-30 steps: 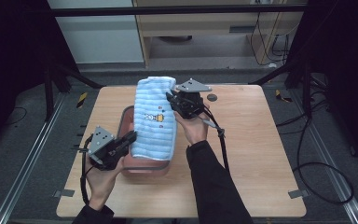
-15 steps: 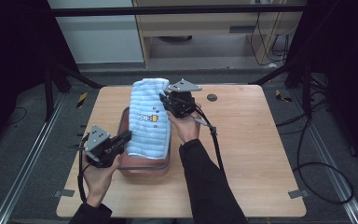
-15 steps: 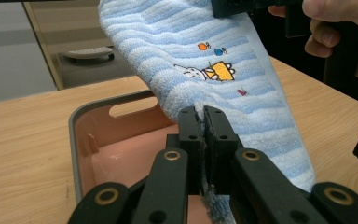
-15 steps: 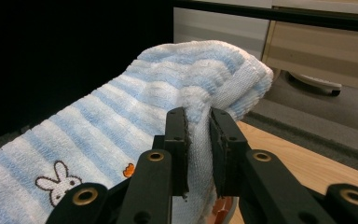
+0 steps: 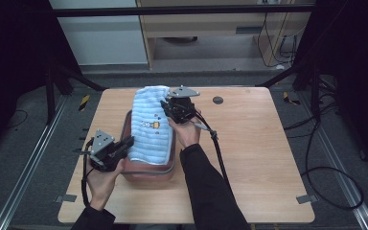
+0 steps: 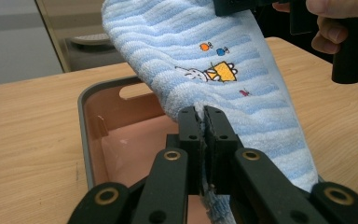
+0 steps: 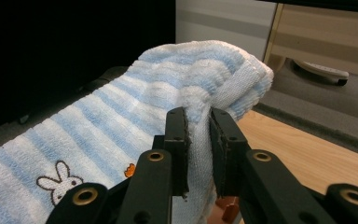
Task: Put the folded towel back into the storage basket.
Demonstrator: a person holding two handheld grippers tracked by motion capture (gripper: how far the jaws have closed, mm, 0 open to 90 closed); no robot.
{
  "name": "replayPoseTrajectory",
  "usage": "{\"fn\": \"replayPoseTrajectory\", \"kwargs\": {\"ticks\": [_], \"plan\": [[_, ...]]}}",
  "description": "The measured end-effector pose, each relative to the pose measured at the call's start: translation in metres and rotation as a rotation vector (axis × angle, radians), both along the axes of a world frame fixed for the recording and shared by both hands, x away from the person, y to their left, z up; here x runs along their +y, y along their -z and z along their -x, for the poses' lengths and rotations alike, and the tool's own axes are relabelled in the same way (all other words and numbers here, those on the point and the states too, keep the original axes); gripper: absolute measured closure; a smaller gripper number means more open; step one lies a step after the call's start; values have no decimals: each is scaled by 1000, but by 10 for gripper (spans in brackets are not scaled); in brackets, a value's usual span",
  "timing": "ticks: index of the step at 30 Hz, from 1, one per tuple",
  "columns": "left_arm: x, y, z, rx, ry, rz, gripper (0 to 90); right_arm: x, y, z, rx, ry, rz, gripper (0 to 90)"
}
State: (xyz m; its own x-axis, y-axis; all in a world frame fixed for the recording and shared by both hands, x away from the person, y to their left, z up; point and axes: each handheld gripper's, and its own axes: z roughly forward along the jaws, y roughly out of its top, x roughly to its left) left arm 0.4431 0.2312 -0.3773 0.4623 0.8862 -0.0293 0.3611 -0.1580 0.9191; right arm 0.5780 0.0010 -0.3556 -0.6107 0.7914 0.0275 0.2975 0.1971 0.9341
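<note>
One blue-striped towel is stretched over one pink tub on the table. Two grippers clamp it: the left gripper at its near end, the right gripper at its far end.

Black two-jaw tool in each hand (grey plates, trailing cables), dark sleeves
</note>
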Motion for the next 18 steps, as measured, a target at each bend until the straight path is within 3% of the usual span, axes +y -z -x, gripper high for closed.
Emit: {"fn": "replayPoseTrajectory", "kwargs": {"ticks": [18], "plan": [[0, 24, -4, 69, -17, -43, 862, 9, 27, -4, 44, -5, 23, 784]]}}
